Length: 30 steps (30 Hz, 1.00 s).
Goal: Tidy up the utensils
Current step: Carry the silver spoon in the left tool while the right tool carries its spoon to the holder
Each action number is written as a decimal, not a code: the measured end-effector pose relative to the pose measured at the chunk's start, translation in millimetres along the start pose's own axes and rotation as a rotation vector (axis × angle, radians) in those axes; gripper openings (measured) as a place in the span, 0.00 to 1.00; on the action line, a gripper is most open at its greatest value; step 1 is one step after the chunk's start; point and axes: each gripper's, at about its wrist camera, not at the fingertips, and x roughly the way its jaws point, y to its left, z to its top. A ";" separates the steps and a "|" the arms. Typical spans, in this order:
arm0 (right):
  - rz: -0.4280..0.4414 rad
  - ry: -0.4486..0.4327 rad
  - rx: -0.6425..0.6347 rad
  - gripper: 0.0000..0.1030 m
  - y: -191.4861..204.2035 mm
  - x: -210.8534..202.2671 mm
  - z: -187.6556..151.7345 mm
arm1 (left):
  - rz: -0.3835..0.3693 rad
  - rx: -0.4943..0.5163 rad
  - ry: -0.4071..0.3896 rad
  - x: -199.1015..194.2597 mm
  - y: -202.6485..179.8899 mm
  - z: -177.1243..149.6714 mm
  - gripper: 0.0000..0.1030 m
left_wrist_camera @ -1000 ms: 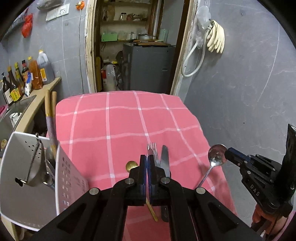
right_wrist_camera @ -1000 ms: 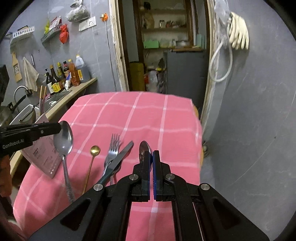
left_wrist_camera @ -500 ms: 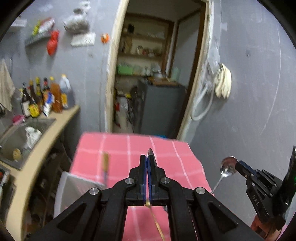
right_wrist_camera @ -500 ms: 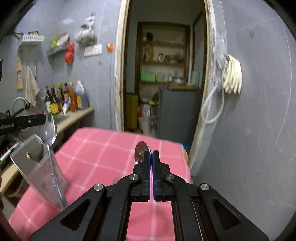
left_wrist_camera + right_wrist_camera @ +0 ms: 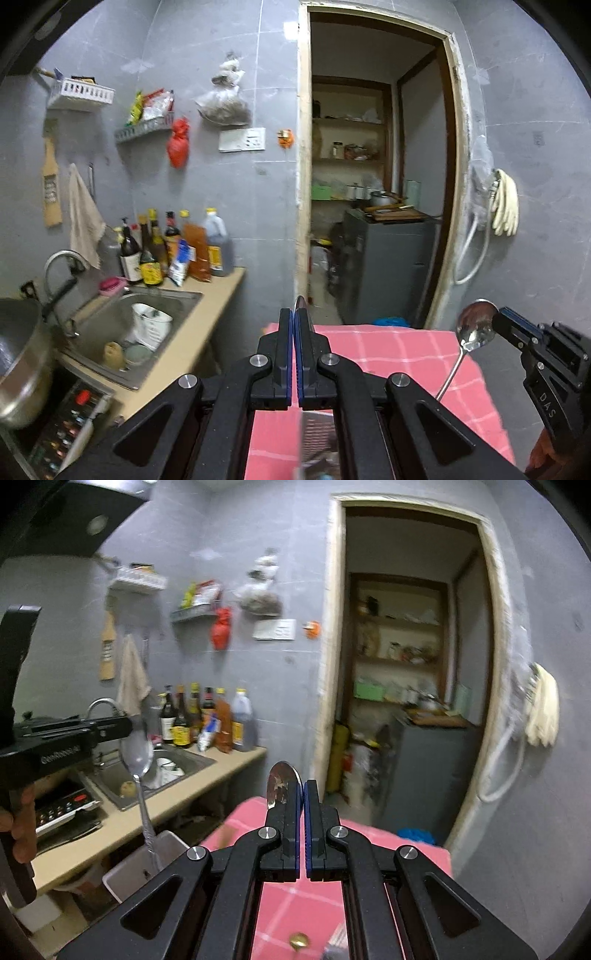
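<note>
You are carrying two spoons high, each pinched by its bowl: left gripper [image 5: 295, 325] clamping one spoon [image 5: 137, 755], right gripper [image 5: 303, 794] clamping the other spoon [image 5: 475, 329]. Handles dangling; a swing could twist them loose. Only the right view is showing the steel holder [image 5: 147, 864] below the left spoon.

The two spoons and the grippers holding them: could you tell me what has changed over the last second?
Both grippers have risen and tipped up, carrying their spoons off the pink cloth: the views now face the wall and doorway rather than the table. The left gripper stays shut on its spoon, the right gripper on its spoon. Nothing was let go. The gold spoon remains on the cloth.
</note>
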 end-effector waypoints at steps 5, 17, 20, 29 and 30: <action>0.046 0.017 -0.120 0.02 47.0 10.0 -6.5 | 0.041 0.057 -0.002 4.1 7.5 -14.1 0.02; 0.083 0.114 -0.181 0.02 76.6 11.4 -32.4 | 0.047 0.199 -0.031 -3.3 -3.5 -39.7 0.02; 0.091 0.139 -0.173 0.02 75.3 14.1 -37.9 | 0.048 0.225 -0.025 -3.1 -5.2 -47.8 0.02; 0.178 0.235 -0.100 0.03 68.5 23.0 -60.1 | -0.078 0.116 0.116 8.7 5.6 -63.5 0.02; 0.194 0.250 -0.078 0.03 66.0 24.6 -63.3 | -0.104 0.092 0.136 10.3 7.6 -64.5 0.02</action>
